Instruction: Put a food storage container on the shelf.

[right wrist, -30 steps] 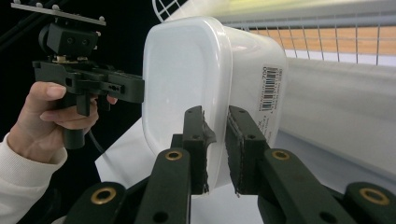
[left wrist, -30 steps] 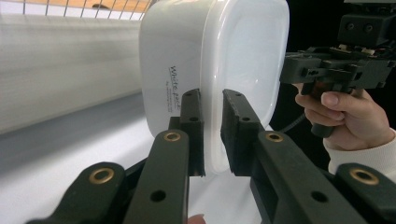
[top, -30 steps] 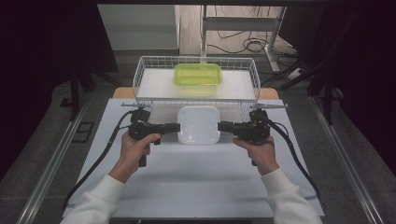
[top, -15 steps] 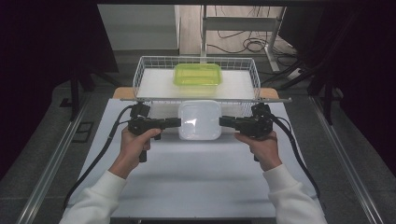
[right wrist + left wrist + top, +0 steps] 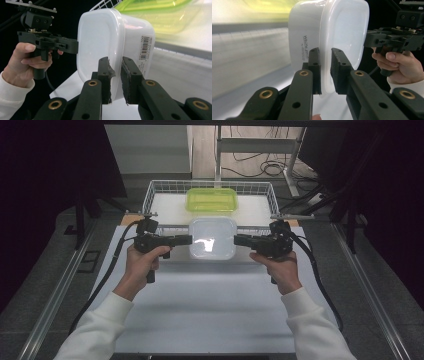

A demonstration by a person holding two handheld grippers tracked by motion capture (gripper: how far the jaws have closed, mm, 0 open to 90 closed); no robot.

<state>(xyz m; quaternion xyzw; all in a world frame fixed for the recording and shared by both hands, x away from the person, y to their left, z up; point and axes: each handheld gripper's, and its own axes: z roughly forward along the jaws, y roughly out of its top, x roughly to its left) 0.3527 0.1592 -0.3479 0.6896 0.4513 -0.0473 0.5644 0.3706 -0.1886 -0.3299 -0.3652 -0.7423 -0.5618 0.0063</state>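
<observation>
White container (image 5: 212,238) carried handwriting-style print on its side wall, starting "White pa…", the rest hidden behind the left gripper's jaw in the left gripper view. The opposite wall had a barcode sticker (image 5: 145,47) with "200" readable at its top; smaller print was too fine to read.

Container was held between the two grippers, just in front of the wire basket (image 5: 155,195), its near part over the white table (image 5: 210,305). Whether it was lifted or touching the table could not be told from the high view. Lid face was tipped up toward the camera there.

Left gripper (image 5: 189,239) was clamped on the container's left rim, jaws nearly closed with only the rim between them (image 5: 325,72). Right gripper (image 5: 237,240) pinched the opposite rim the same way (image 5: 115,75), narrow gap, rim in it. Each hand (image 5: 140,267) (image 5: 281,270) gripped a handle; sleeves were white.

Green container (image 5: 212,199) sat inside the basket, behind the white one, blurred in both gripper views. Basket's far edge was partly cut off by glare. Dark surroundings beside the table were hard to make out.
</observation>
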